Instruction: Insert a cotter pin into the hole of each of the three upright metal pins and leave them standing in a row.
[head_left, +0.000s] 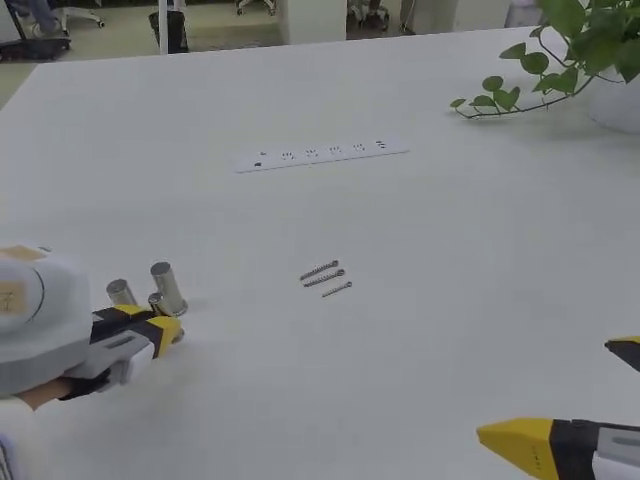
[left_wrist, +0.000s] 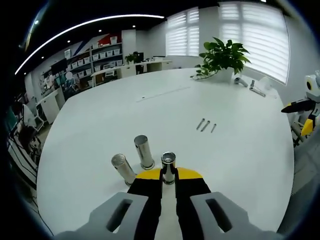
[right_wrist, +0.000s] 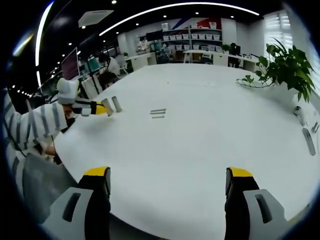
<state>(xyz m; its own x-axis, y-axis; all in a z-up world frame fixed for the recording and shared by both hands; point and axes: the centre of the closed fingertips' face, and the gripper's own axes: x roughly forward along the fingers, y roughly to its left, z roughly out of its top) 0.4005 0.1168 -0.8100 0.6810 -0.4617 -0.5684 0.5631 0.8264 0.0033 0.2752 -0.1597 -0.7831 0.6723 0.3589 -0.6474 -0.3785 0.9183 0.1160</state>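
We see the left gripper (left_wrist: 169, 175), black with yellow tips, with its two jaws pressed together on one short shiny cylindrical metal pin (left_wrist: 168, 166). This pin stands upright on the wide white table (left_wrist: 240, 165). The two other upright metal pins (left_wrist: 143, 151) of the same kind stand just beside it, on the left of the jaws in the left gripper view, and they do not touch each other. In the head view the left gripper (head_left: 150, 330) is at the left edge, and the pins form a tight group at its tips.

The right gripper (right_wrist: 167, 175) is near the table's close edge. Its jaws are wide apart and hold nothing.

The three thin grey cotter pins (head_left: 325, 277) lie flat, side by side, in the middle of the table, well apart from both grippers and from the metal pins. Behind them lies a long white power strip (head_left: 320, 155). A green leafy plant (head_left: 575, 50) stands at the far right corner.
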